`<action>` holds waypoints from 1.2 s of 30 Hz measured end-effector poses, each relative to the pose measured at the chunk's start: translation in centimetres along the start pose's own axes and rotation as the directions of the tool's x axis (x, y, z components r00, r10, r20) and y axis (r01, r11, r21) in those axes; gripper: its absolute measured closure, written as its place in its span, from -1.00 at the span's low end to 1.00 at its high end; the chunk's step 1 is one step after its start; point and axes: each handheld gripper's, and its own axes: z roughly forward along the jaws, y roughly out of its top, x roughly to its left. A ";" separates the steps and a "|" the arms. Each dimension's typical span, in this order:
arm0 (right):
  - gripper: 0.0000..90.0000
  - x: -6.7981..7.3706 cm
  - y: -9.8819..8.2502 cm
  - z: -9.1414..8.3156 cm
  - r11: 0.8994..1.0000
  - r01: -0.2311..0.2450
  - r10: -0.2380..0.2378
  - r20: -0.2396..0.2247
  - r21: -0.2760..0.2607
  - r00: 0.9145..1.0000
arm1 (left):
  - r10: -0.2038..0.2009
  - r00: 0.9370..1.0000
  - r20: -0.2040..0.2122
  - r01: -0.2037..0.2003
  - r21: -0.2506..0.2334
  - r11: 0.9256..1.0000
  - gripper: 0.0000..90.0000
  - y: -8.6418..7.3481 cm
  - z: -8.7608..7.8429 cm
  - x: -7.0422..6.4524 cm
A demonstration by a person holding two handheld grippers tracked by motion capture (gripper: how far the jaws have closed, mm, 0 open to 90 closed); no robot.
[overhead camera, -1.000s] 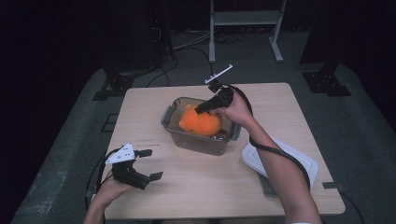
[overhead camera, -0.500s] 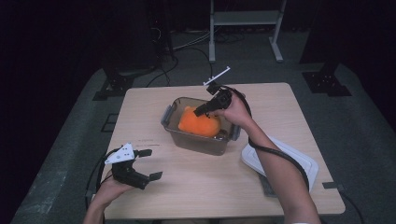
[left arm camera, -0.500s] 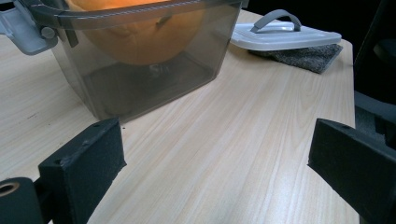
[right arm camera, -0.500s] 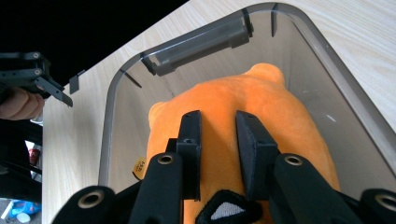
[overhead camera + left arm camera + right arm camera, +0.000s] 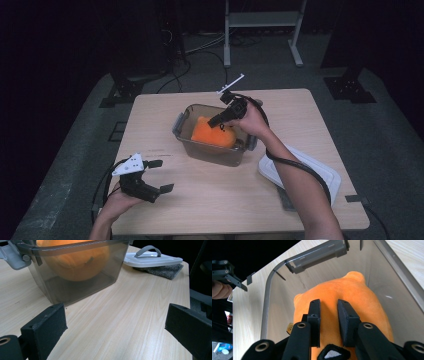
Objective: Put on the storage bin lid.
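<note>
Setting: dark room with stands and cables on the floor; we work at a pale wood-grain counter [image 5: 310, 130] under the high view.

Bin: a clear grey plastic storage bin [image 5: 212, 146] with grey side latches stands open on the counter, ahead of our left jaws and right under our right ones.

Toy: the orange plush toy [image 5: 214, 135] lies inside the bin, resting on its floor; in the right gripper view its fuzzy back [image 5: 352, 302] sits directly below and between the jaws.

Right gripper: our right gripper [image 5: 329, 315] reaches down into the bin, jaws drawn nearly together with a narrow ridge of orange fabric between the pads. We judge that they pinch the plush, though the hold looks shallow.

Left gripper: our left gripper [image 5: 115, 335] rests near the counter's edge, jaws spread wide and empty, looking toward the bin's wall, well short of it.

Lid: the white rectangular plastic lid with a grey handle [image 5: 152, 258] lies on a dark grey mat [image 5: 163, 271], beyond the bin from our left jaws and well apart from both grippers.

Done so far: the bin is open, the lid is set aside, and the toy is within the walls.

Left to do: we cannot tell whether the toy is going in or coming out. If in, we judge that release and closing the lid remain; if out, the lift has not yet begun.
</note>
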 end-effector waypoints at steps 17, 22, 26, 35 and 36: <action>0.81 0.1 -0.3 0.2 1.000 -0.010 0.010 -0.023 0.024 1.000 | 0.000 1.000 0.001 0.000 0.000 1.000 -0.94 0.0 0.0 0.0; 0.72 0.3 -0.1 -0.9 0.999 -0.003 0.001 -0.056 -0.035 0.998 | -0.001 1.000 0.001 0.001 -0.002 1.000 -0.94 0.0 0.0 0.0; 0.67 0.7 -0.3 -1.6 0.999 0.006 -0.008 -0.058 -0.041 0.998 | 0.001 1.000 0.003 -0.001 0.001 1.000 -0.94 0.0 0.1 0.0; 0.57 1.2 -1.8 -3.8 0.997 0.015 -0.021 -0.073 -0.082 0.997 | 0.000 1.000 0.001 0.000 0.008 1.000 -0.94 0.0 0.1 0.0; 0.57 1.2 -1.8 -3.8 0.997 0.015 -0.021 -0.073 -0.082 0.997 | 0.000 1.000 0.001 0.000 0.008 1.000 -0.94 0.0 0.1 0.0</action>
